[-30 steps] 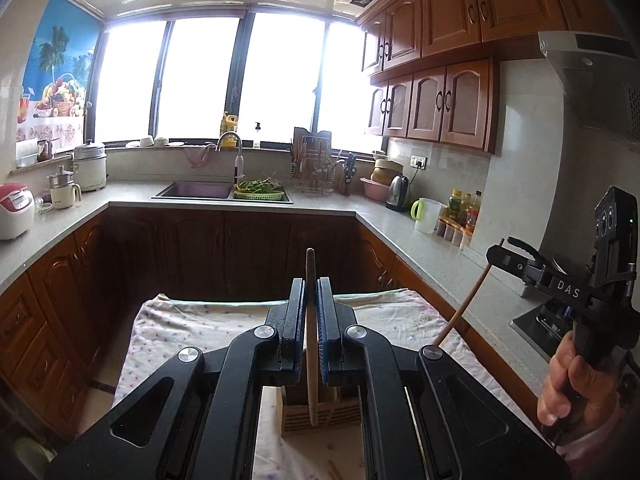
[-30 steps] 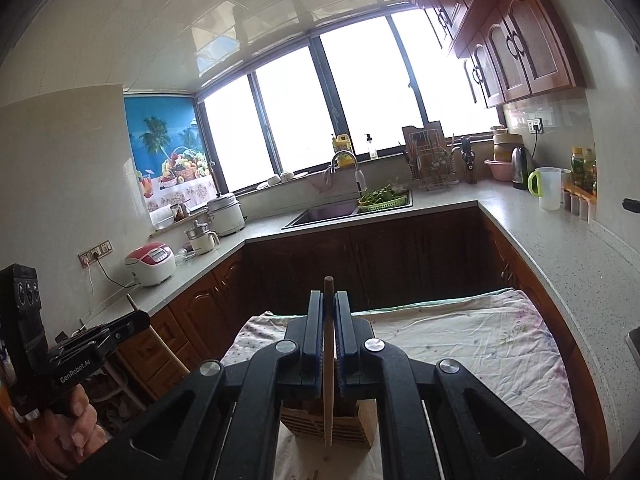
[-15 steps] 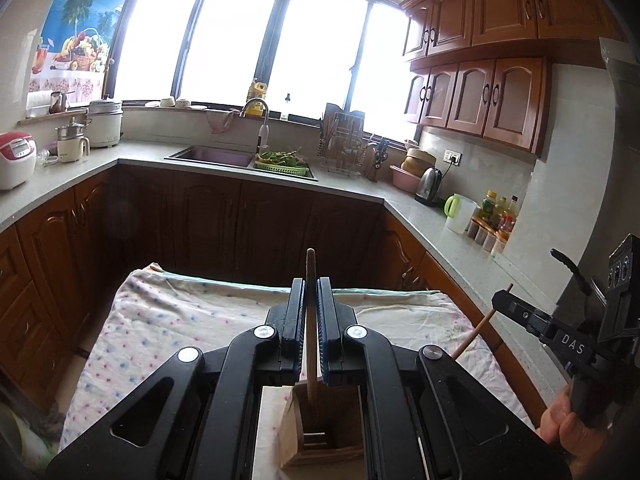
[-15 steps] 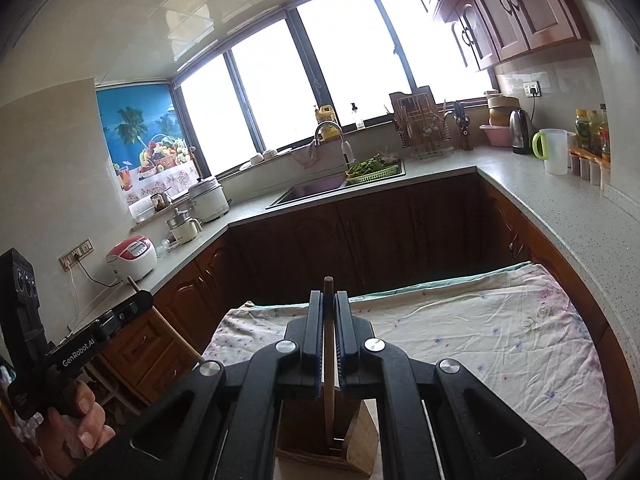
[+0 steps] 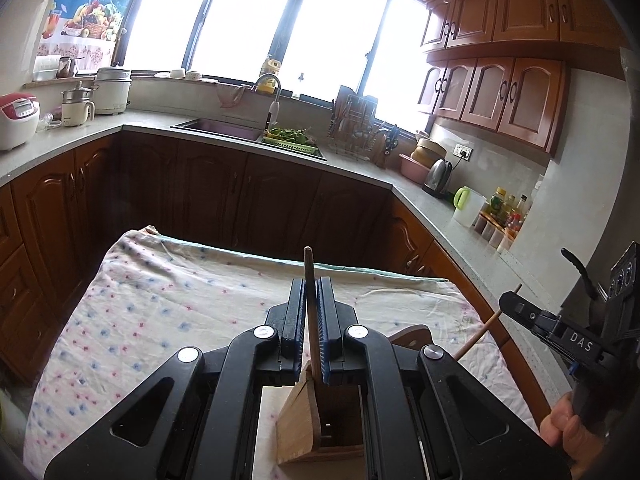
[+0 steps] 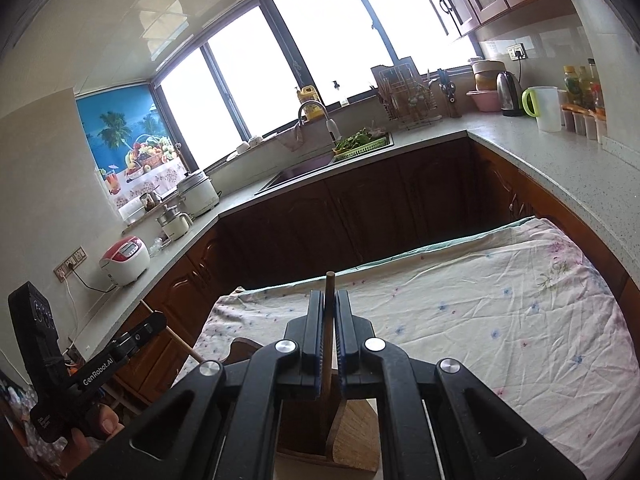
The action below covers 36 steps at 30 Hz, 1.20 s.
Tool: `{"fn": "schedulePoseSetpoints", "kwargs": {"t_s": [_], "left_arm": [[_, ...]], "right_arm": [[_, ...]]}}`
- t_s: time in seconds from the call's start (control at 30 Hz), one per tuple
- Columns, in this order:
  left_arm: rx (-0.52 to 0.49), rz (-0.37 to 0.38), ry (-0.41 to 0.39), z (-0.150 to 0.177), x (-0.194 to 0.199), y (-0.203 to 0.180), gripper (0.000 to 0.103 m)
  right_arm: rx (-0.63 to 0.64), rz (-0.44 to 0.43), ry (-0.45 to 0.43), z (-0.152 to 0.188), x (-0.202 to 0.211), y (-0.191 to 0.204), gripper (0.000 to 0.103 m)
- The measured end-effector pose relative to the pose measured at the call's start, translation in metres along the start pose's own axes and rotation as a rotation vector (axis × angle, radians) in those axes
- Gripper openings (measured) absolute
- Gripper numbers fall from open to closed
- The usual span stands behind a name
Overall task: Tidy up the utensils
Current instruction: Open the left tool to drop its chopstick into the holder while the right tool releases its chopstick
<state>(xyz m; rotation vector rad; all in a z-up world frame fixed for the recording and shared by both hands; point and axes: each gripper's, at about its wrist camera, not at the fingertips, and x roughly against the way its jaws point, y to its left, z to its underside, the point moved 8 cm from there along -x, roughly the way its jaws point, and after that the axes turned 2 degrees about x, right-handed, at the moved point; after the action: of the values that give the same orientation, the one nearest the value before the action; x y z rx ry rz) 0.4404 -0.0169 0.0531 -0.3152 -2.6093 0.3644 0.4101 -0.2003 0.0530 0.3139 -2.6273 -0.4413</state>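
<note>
My left gripper [image 5: 310, 292] is shut on a thin wooden utensil handle [image 5: 309, 268] that stands upright and runs down into a wooden utensil holder [image 5: 316, 420] right below the jaws. My right gripper [image 6: 329, 300] is shut on another wooden stick [image 6: 329, 284], which also reaches down over the same holder [image 6: 352, 436]. The right gripper also shows at the right of the left wrist view [image 5: 516, 306] with its stick slanting down. The left gripper shows at the lower left of the right wrist view [image 6: 156, 322]. The utensils' lower ends are hidden.
The holder stands on a table covered by a flowered cloth [image 5: 168, 280]. Dark wooden cabinets and a grey counter [image 6: 560, 160] ring the table, with a sink [image 5: 224, 128], rice cooker [image 5: 16, 116], kettle [image 5: 438, 178] and a green-handled jug [image 6: 542, 106].
Both grippers have tilted down and closer over the holder, which now fills more of the bottom of each view. Both stay shut on their sticks.
</note>
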Motion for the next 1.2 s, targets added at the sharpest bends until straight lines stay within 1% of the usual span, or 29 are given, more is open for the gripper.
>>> {"fn": "schedulePoseSetpoints", "kwargs": {"t_s": [0.2,0.23,0.27,0.3,0.33,0.37,0.4,0.43,0.47,0.5,0.53,0.57,0.6,0.67,0.7,0.73,0.77,0.8,0.83,0.9,0.97,1.0,1.03,1.07,1.1,1.2], "left_arm": [[0.003,-0.008,0.011,0.0,-0.002,0.002,0.006],[0.003,-0.01,0.016,0.001,-0.003,0.003,0.008],[0.003,-0.013,0.025,0.001,-0.003,0.003,0.019],[0.005,-0.021,0.03,0.002,-0.003,0.004,0.042],[0.009,-0.029,0.023,0.001,-0.001,0.005,0.054],[0.012,-0.029,0.009,0.001,0.003,0.007,0.068],[0.01,-0.028,-0.002,0.0,0.006,0.007,0.071],[0.004,-0.034,-0.004,-0.001,0.008,0.007,0.071],[0.001,-0.044,-0.002,-0.001,0.01,0.008,0.072],[-0.001,-0.043,0.0,0.0,0.012,0.009,0.072],[-0.003,-0.037,0.002,0.001,0.015,0.01,0.072],[-0.004,-0.043,0.003,0.002,0.018,0.011,0.072],[-0.002,-0.052,0.005,0.004,0.022,0.012,0.075],[0.001,-0.045,0.017,0.009,0.029,0.015,0.081],[0.002,-0.054,0.018,0.011,0.034,0.017,0.085],[0.001,-0.081,0.017,0.015,0.039,0.019,0.088],[-0.003,-0.102,0.02,0.019,0.044,0.021,0.094],[-0.005,-0.115,0.026,0.023,0.049,0.022,0.095],[0.002,-0.111,0.032,0.028,0.054,0.022,0.095],[0.028,-0.079,0.015,0.037,0.069,0.024,0.097],[0.054,-0.092,-0.018,0.045,0.085,0.027,0.101],[0.057,-0.084,-0.013,0.051,0.092,0.026,0.103],[0.037,-0.067,0.013,0.058,0.096,0.023,0.103],[-0.004,-0.063,0.041,0.066,0.099,0.019,0.103],[-0.039,-0.079,0.054,0.073,0.103,0.016,0.103],[-0.081,-0.113,0.046,0.093,0.121,0.01,0.103]], "right_arm": [[-0.008,0.004,0.012,0.0,0.0,-0.001,0.006],[-0.013,0.002,0.019,0.001,-0.001,-0.002,0.008],[-0.019,-0.005,0.026,0.002,-0.002,-0.003,0.01],[-0.022,-0.007,0.033,0.004,-0.003,-0.004,0.01],[-0.023,-0.008,0.039,0.005,-0.004,-0.005,0.01],[-0.023,-0.011,0.042,0.007,-0.004,-0.005,0.01],[-0.025,-0.012,0.045,0.007,-0.004,-0.005,0.011],[-0.028,-0.013,0.048,0.007,-0.004,-0.005,0.016],[-0.032,-0.017,0.05,0.008,-0.003,-0.006,0.026],[-0.035,-0.025,0.049,0.007,-0.001,-0.005,0.034],[-0.039,-0.032,0.043,0.007,0.002,-0.005,0.048],[-0.039,-0.035,0.034,0.007,0.006,-0.004,0.059],[-0.036,-0.032,0.024,0.006,0.01,-0.003,0.062],[-0.028,-0.028,0.01,0.005,0.019,-0.002,0.075],[-0.028,-0.031,0.006,0.006,0.024,-0.002,0.08],[-0.029,-0.032,0.002,0.007,0.029,-0.002,0.086],[-0.029,-0.032,-0.002,0.009,0.035,-0.002,0.09],[-0.028,-0.028,-0.007,0.011,0.042,-0.002,0.091],[-0.024,-0.024,-0.012,0.014,0.049,-0.002,0.093],[-0.017,-0.017,-0.015,0.021,0.063,-0.003,0.094],[-0.008,-0.015,-0.011,0.031,0.077,-0.005,0.094],[-0.007,-0.009,-0.007,0.036,0.083,-0.006,0.094],[-0.008,-0.006,-0.002,0.042,0.09,-0.008,0.094],[-0.01,-0.007,0.002,0.048,0.097,-0.009,0.094],[-0.015,-0.004,0.005,0.054,0.105,-0.012,0.094],[-0.022,0.021,0.022,0.076,0.126,-0.02,0.094]]}}
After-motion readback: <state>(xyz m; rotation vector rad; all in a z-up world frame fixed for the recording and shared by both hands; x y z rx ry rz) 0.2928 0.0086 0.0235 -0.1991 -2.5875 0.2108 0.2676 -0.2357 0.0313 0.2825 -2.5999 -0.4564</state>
